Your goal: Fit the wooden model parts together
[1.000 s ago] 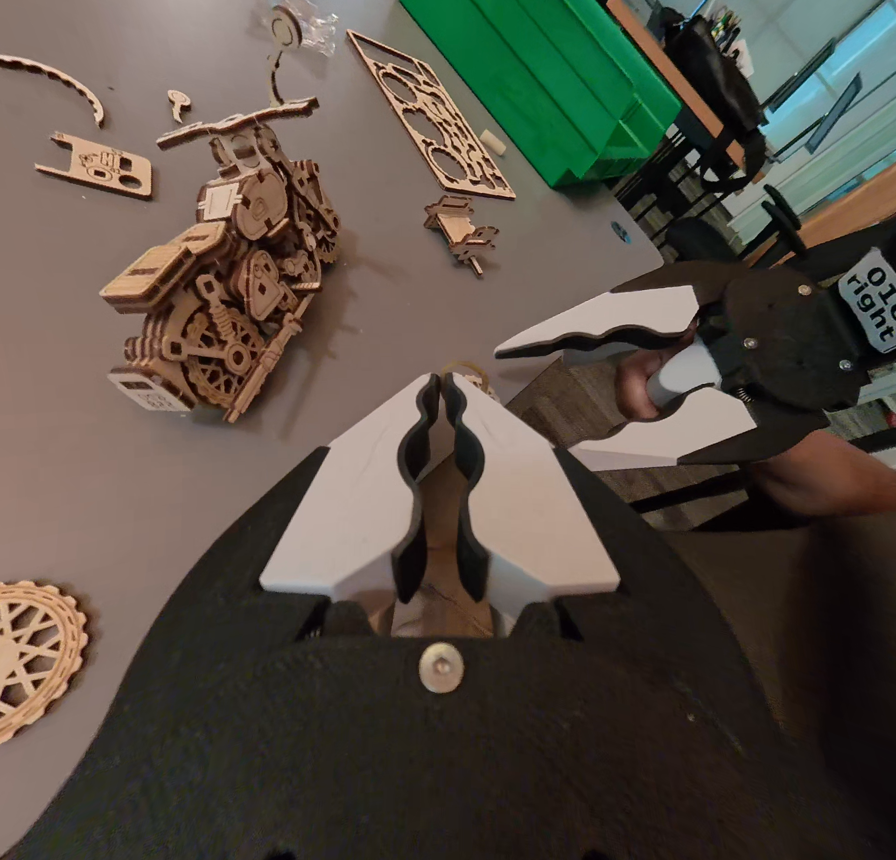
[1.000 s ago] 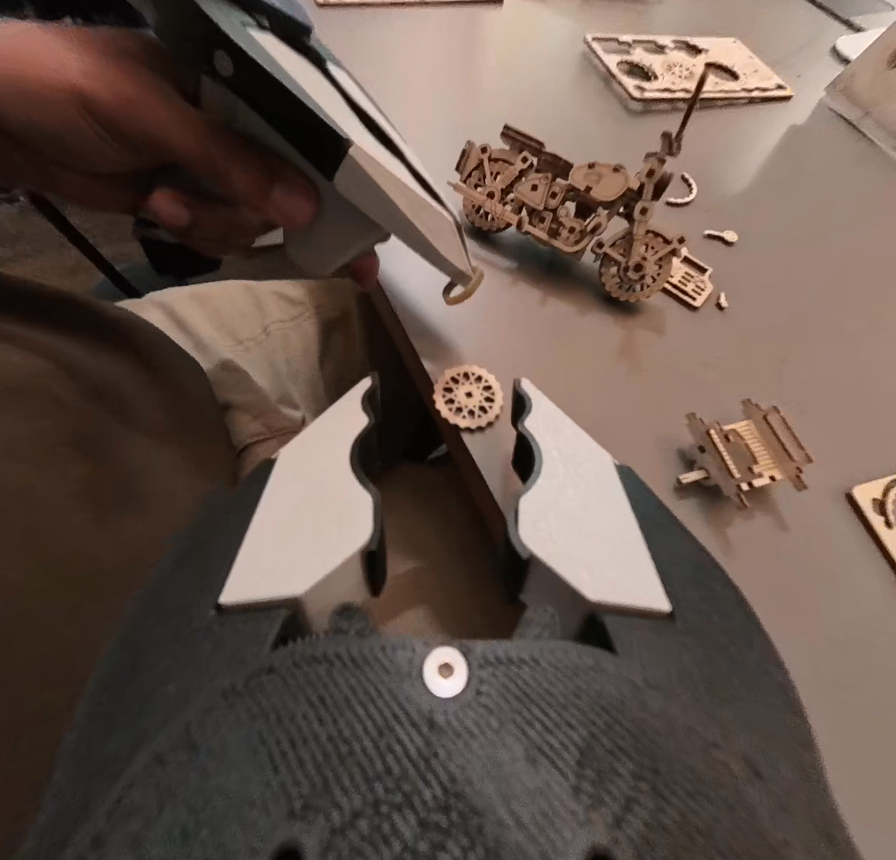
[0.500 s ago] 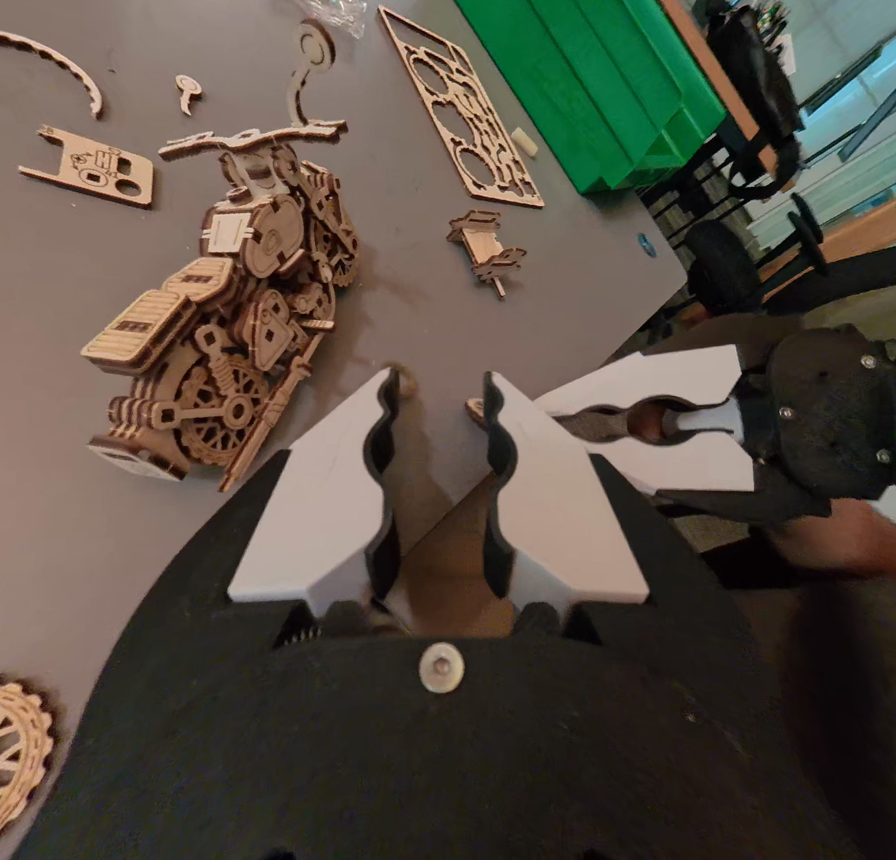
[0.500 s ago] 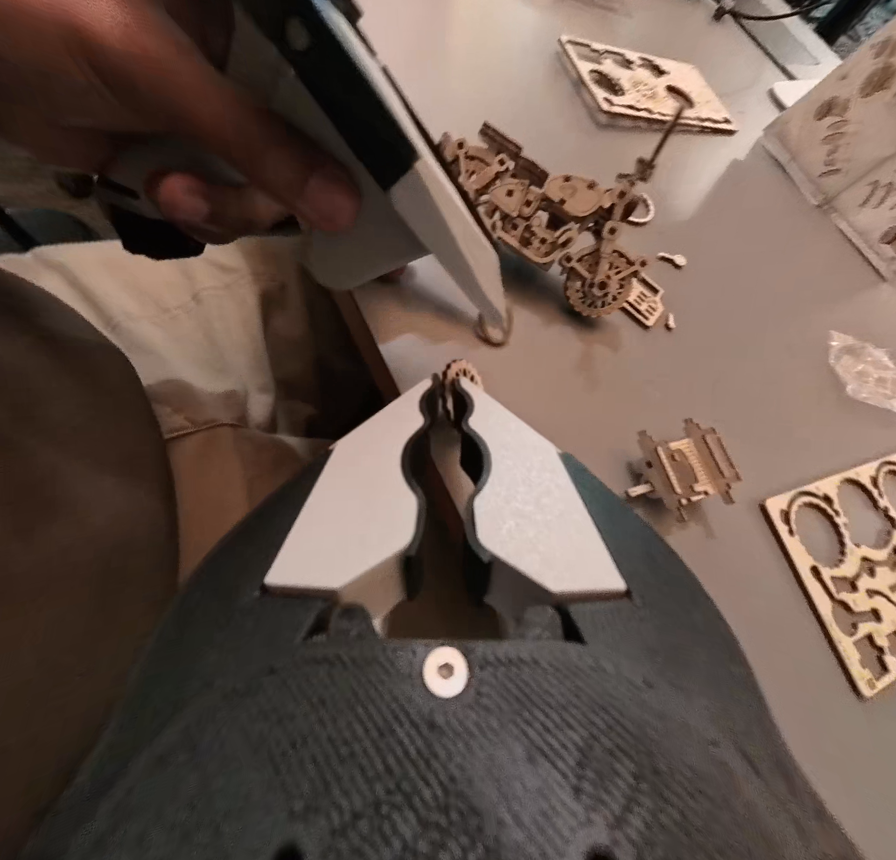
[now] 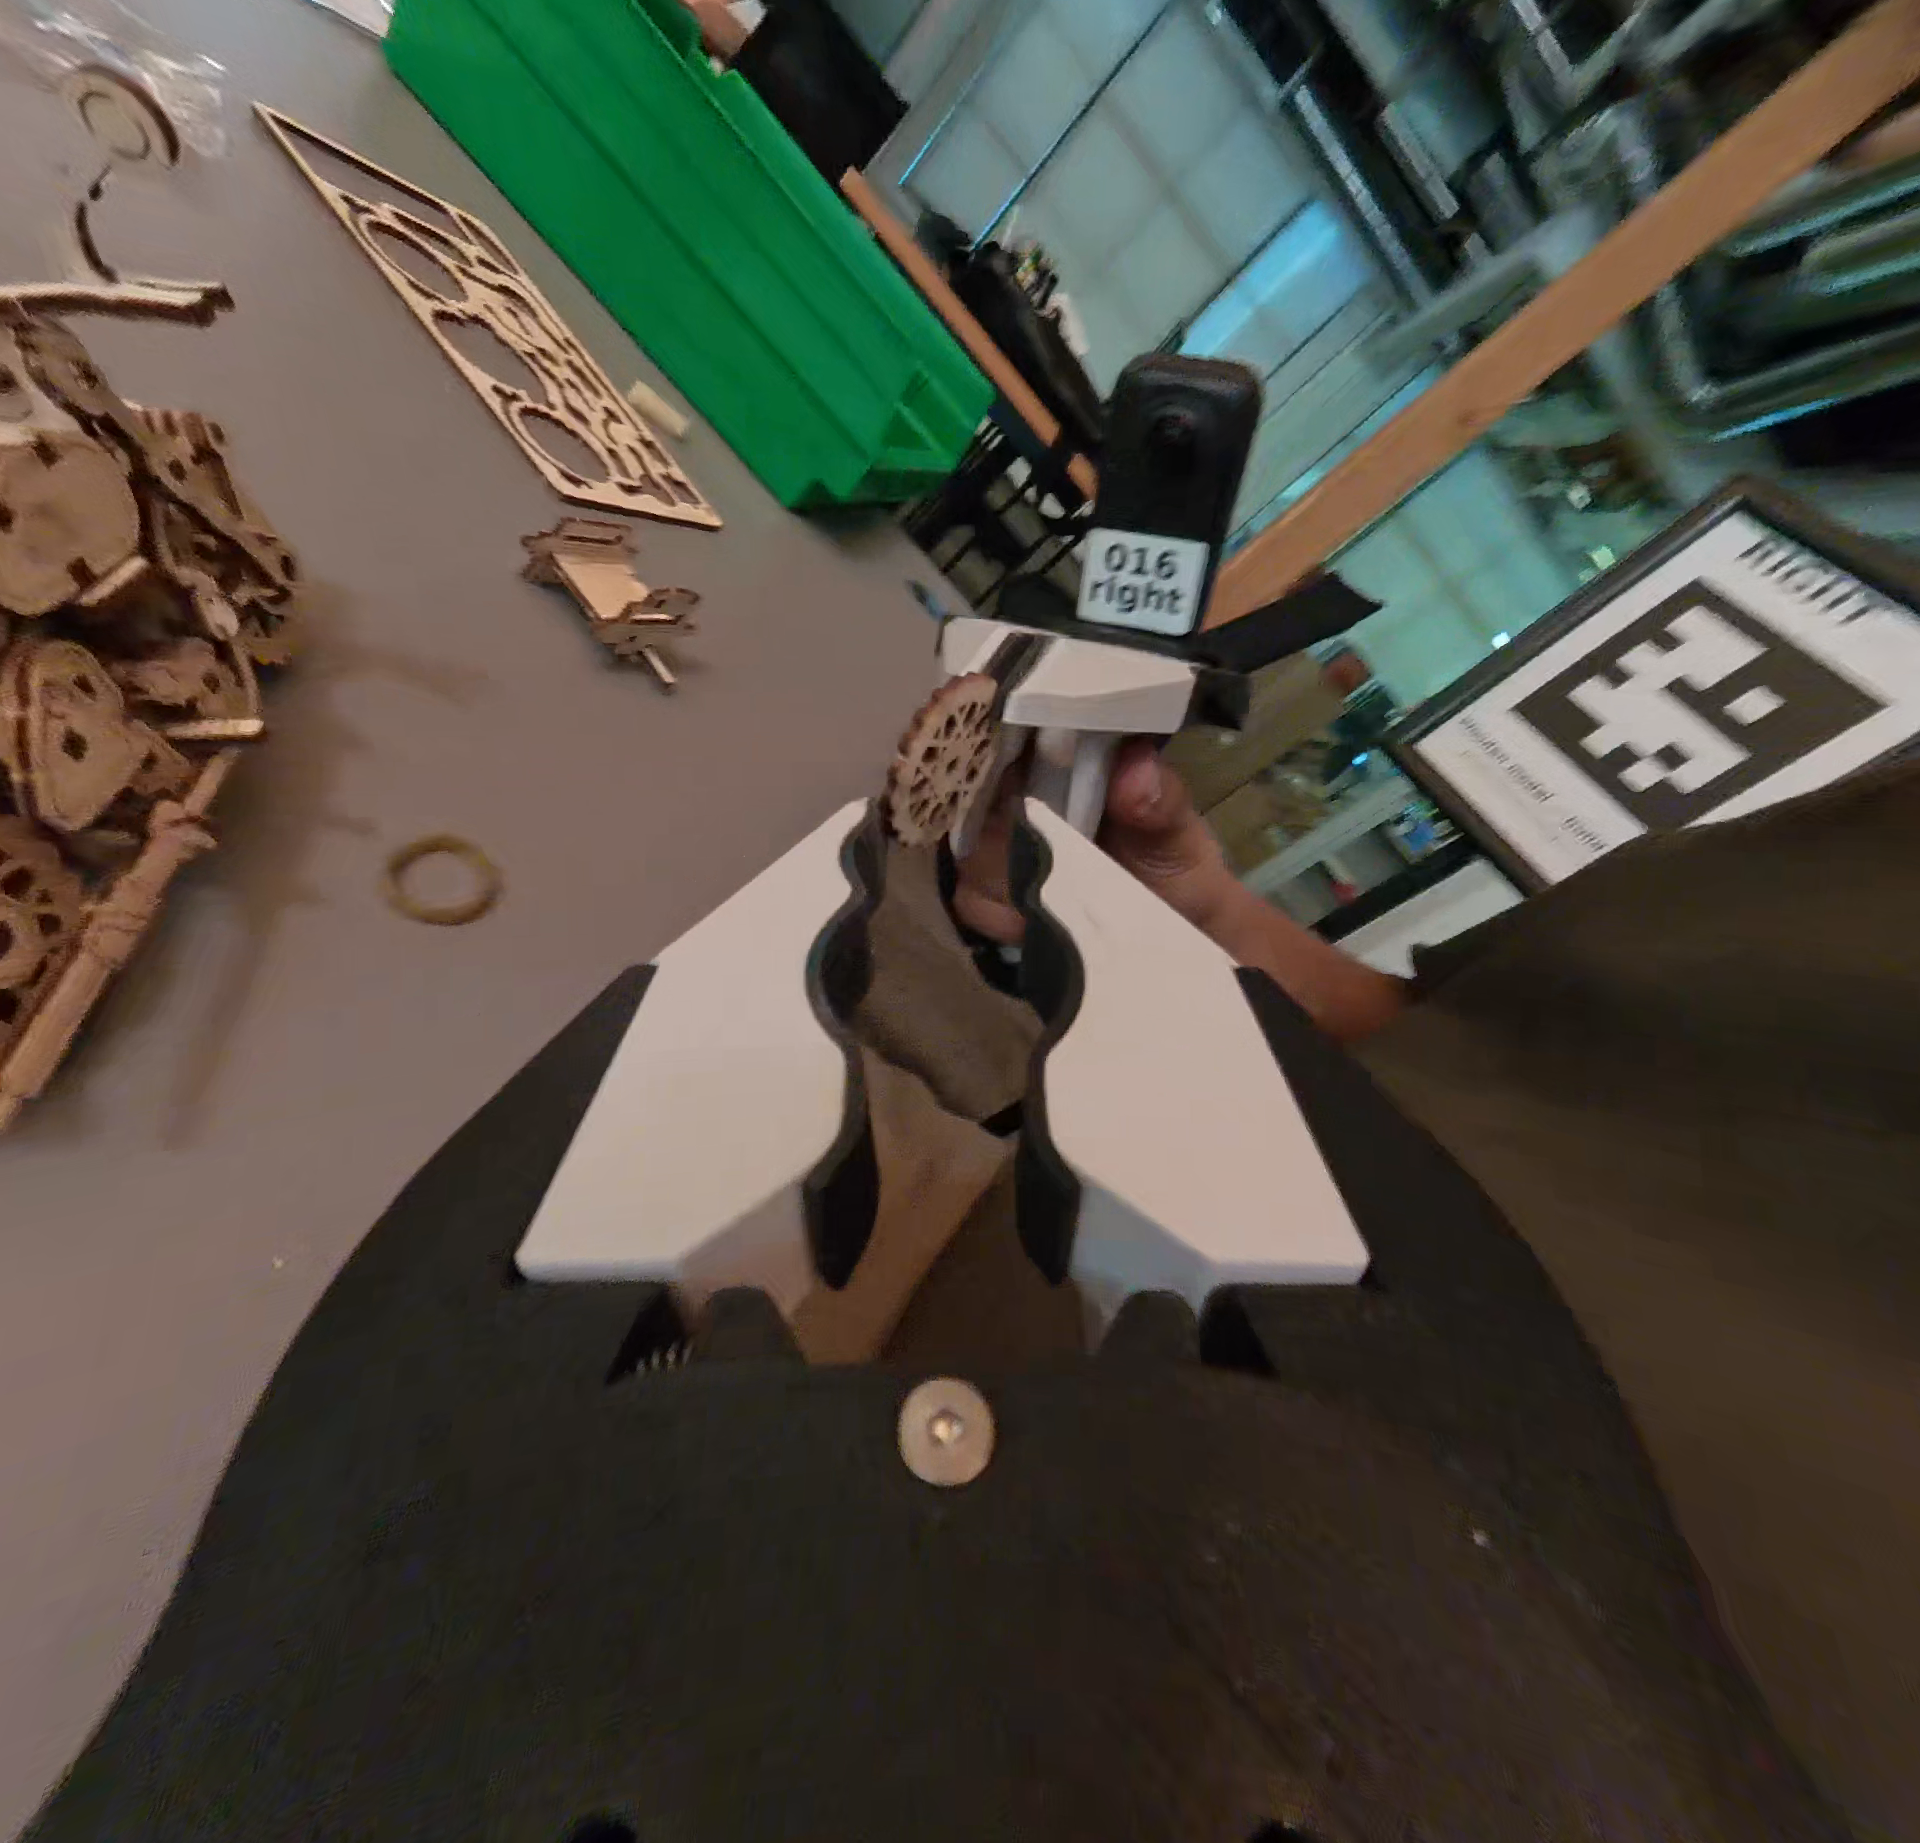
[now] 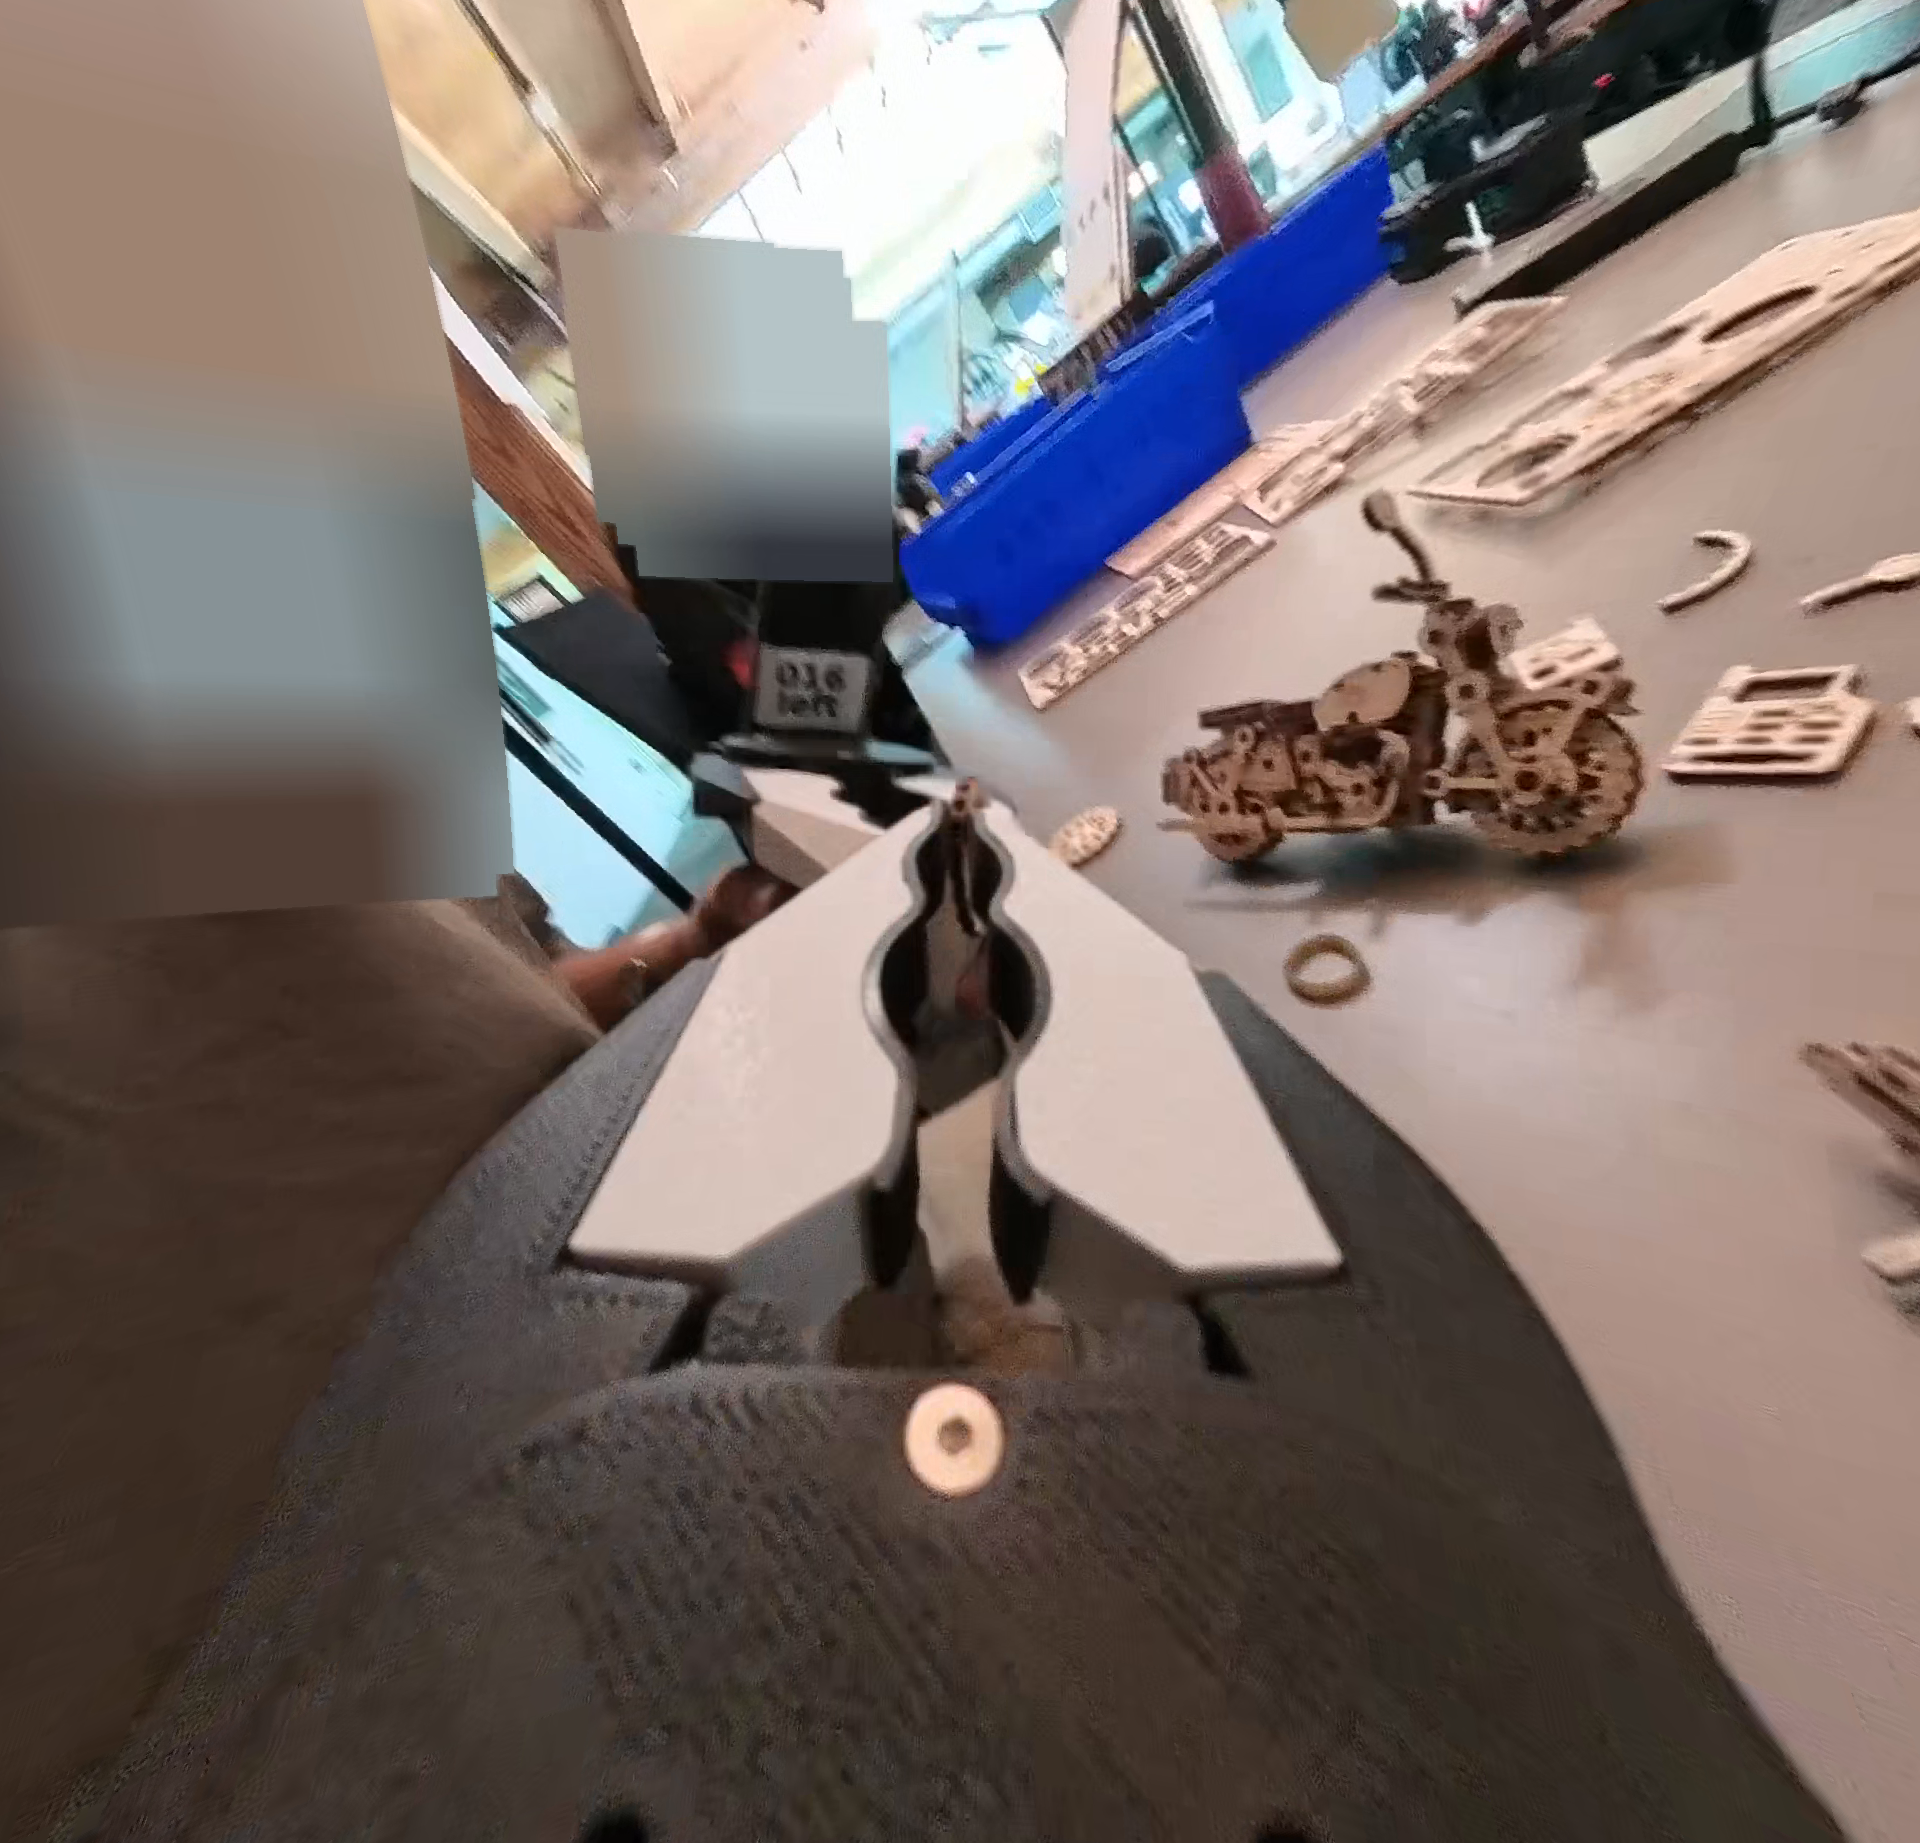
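Observation:
My right gripper (image 6: 964,817) is shut on a small wooden gear wheel (image 6: 966,804), which I see edge-on between its tips. In the left wrist view the same wheel (image 5: 940,759) shows face-on, held up in the air by the right gripper (image 5: 987,692) just beyond my left gripper (image 5: 951,822). The left gripper is open and empty, and its tips are close to the wheel. A wooden ring (image 5: 444,879) lies flat on the grey table (image 5: 520,754); it also shows in the right wrist view (image 6: 1325,967). The part-built wooden motorcycle (image 6: 1455,765) stands upright behind the ring.
A green bin (image 5: 665,235) and a cut-out parts sheet (image 5: 488,328) lie at the far side, with a small sub-assembly (image 5: 613,598) nearer. A second wheel (image 6: 1086,835), a blue bin (image 6: 1091,463) and more sheets (image 6: 1662,370) show in the right wrist view. The grippers are tip to tip, or close to it. My left gripper's tips are some 11 cm from the part-built wooden motorcycle (image 6: 1455,765).
The left gripper opened and dropped the ring onto the table. The right gripper shut on the gear wheel at the table edge and lifted it. Both grippers now face each other in the air.

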`<action>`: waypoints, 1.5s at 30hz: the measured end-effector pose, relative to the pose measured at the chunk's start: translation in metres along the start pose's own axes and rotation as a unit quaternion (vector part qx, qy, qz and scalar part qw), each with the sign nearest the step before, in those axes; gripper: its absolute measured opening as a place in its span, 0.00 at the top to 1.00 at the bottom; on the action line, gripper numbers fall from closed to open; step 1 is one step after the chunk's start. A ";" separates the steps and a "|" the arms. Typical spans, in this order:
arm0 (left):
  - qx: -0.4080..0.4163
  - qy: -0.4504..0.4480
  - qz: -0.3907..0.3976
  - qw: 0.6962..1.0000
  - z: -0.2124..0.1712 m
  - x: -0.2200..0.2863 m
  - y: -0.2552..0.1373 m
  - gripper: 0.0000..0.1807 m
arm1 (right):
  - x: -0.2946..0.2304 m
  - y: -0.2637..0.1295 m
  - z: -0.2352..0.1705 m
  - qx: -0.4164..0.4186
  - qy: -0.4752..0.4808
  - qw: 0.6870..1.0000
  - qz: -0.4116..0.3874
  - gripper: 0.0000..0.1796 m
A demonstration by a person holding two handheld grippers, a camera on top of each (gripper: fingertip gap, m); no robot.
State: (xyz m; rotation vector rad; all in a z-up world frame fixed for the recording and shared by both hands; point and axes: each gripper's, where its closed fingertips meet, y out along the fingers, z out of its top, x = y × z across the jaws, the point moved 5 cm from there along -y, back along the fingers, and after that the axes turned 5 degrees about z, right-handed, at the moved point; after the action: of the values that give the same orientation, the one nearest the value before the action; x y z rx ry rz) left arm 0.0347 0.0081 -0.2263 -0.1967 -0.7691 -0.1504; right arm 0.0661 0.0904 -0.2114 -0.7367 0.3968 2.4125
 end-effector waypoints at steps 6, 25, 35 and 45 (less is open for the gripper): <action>0.053 0.008 -0.011 0.998 0.012 0.001 -0.016 1.00 | 0.004 0.009 0.004 0.015 0.028 0.999 0.016 0.99; 0.240 0.103 0.141 0.955 0.067 -0.027 -0.082 1.00 | 0.038 0.005 0.044 -0.006 -0.376 0.873 -0.312 0.44; 0.232 0.149 0.194 0.941 0.099 -0.049 -0.078 1.00 | 0.013 0.042 0.026 -0.092 -0.307 0.927 -0.197 0.45; 0.196 0.116 0.229 0.947 0.083 -0.050 -0.079 1.00 | 0.035 0.039 -0.010 -0.181 -0.258 0.906 -0.284 0.70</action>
State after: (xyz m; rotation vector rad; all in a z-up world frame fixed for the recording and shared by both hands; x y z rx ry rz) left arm -0.0729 -0.0459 -0.1930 0.0245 -0.4883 0.4139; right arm 0.0226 0.0707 -0.2359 -0.2680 -0.4386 2.0124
